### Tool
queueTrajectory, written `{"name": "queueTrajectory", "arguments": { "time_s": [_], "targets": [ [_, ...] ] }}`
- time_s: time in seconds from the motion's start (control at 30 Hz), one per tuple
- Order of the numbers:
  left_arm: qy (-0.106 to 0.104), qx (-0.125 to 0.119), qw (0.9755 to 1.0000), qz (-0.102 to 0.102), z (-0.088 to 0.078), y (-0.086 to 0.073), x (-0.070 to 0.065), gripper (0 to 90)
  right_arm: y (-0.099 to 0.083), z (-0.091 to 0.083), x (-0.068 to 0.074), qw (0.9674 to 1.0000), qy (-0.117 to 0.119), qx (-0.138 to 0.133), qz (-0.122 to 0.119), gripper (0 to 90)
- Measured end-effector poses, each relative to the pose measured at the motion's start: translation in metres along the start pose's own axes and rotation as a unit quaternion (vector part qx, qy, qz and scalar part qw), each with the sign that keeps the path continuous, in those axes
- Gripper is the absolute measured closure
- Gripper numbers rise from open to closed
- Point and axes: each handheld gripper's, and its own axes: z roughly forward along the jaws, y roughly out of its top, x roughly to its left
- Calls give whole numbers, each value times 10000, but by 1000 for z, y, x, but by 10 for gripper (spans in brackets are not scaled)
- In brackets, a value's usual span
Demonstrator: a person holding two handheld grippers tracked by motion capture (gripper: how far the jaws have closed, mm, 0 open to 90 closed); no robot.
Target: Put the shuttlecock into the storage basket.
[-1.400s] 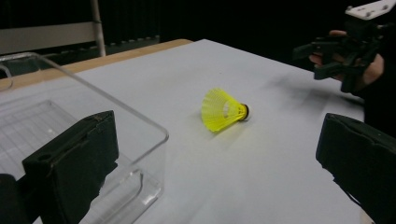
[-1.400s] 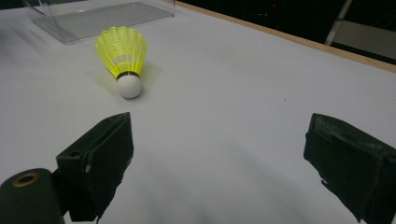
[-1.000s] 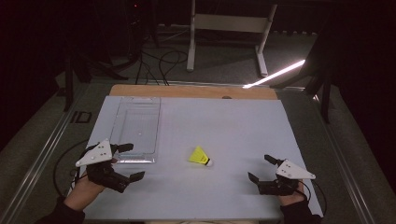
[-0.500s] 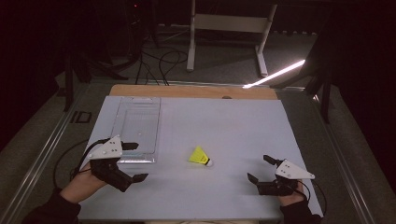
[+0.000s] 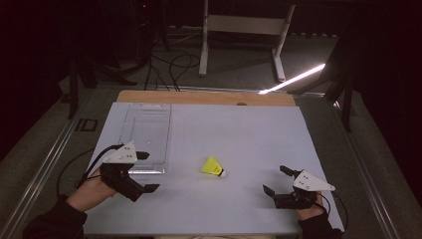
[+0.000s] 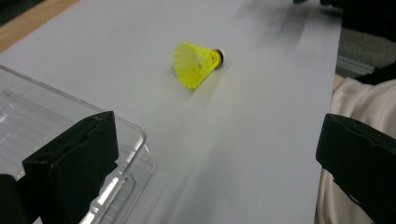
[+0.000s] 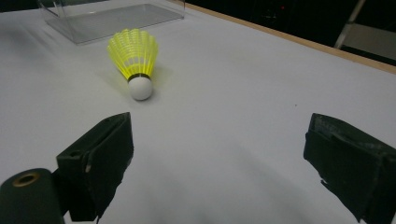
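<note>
A yellow shuttlecock (image 5: pixel 214 167) (image 6: pixel 196 64) (image 7: pixel 134 58) with a white cork lies on its side on the white table top (image 5: pixel 239 124), near the front middle. My left gripper (image 5: pixel 148 172) (image 6: pixel 219 140) is open with nothing between its jaws, at the near corner of a clear plastic tray (image 5: pixel 147 132) (image 6: pixel 28 112), left of the shuttlecock. One jaw hangs over the tray's corner. My right gripper (image 5: pixel 274 179) (image 7: pixel 219 140) is also open and holds nothing. It rests near the front right edge, a short way right of the shuttlecock, whose cork points toward it.
The clear tray (image 7: pixel 116 18) runs along the table's left side toward a wooden strip (image 5: pixel 199 97) at the far edge. Beyond the table, cables (image 5: pixel 169 64) and a white frame stand (image 5: pixel 244 30) sit on the dark floor.
My left gripper has shifted slightly forward and right, closer to the tray's near corner. The right gripper and the shuttlecock have stayed put.
</note>
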Motion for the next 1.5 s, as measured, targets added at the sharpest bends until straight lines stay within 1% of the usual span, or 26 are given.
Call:
{"name": "queueTrajectory", "arguments": {
  "time_s": [0.03,0.13,0.17,0.2,0.23,0.27,0.3,0.37,0.4,0.5,0.57,0.6,0.83,0.87,1.07,1.1,1.13,1.17,1.2,1.23,1.33,1.37,1.4,1.43,1.47,1.5],
  "targets": [
    [-23,17,10000,-7,1,0,0,0,0,0,0,10000,2,4,2,83],
    [-44,71,9999,112,3,0,-1,0,0,0,0,10000,20,5,23,83],
    [-105,178,9996,167,6,1,-2,0,0,0,0,10000,48,1,46,83],
    [-105,178,9996,167,6,1,-2,0,0,0,0,10000,48,1,46,83],
    [-116,303,9992,225,8,2,-3,0,0,0,0,10000,44,-8,41,83],
    [-116,303,9992,225,8,2,-3,0,0,0,0,10000,44,-8,41,83],
    [-178,418,9987,235,10,4,-4,0,0,0,0,10000,45,-7,41,83],
    [-229,506,9981,257,12,6,-3,0,0,1,0,10000,51,-1,43,83],
    [-185,604,9977,231,13,7,-4,0,0,1,0,10000,51,5,49,83],
    [-215,822,9961,224,17,9,-3,0,0,1,0,10000,54,10,53,83],
    [-217,1018,9943,229,20,11,-3,0,0,1,0,10000,62,18,59,83],
    [-272,1132,9929,234,22,11,-4,0,0,1,0,10000,69,22,64,83],
    [-473,1445,9880,276,30,13,-4,0,0,1,1,9999,86,43,46,83],
    [-509,1523,9866,300,31,14,-4,0,0,1,1,9999,89,47,37,84],
    [-562,1645,9842,331,34,18,-4,0,0,2,1,9999,108,67,14,84],
    [-619,1696,9831,320,36,19,-4,0,0,2,1,9999,98,76,19,84],
    [-619,1696,9831,320,36,19,-4,0,0,2,1,9999,98,76,19,84],
    [-731,1788,9806,336,37,22,-4,0,0,2,2,9999,99,78,18,84],
    [-731,1788,9806,336,37,22,-4,0,0,2,2,9999,99,78,18,84],
    [-866,1846,9783,356,39,24,-4,0,0,2,1,9999,107,78,11,84],
    [-889,1887,9773,365,40,27,-4,0,0,2,1,9999,104,81,11,84],
    [-934,1972,9750,424,43,29,-5,0,0,2,1,9999,104,79,11,84],
    [-934,1972,9750,424,43,29,-5,0,0,2,1,9999,104,83,8,84],
    [-966,2017,9736,462,45,32,-5,0,0,2,1,9999,105,81,8,84],
    [-966,2017,9736,462,45,32,-5,0,0,2,1,9999,105,81,8,84],
    [-1006,2044,9725,491,48,36,-5,0,0,2,1,9999,108,85,23,84]
  ]
}}
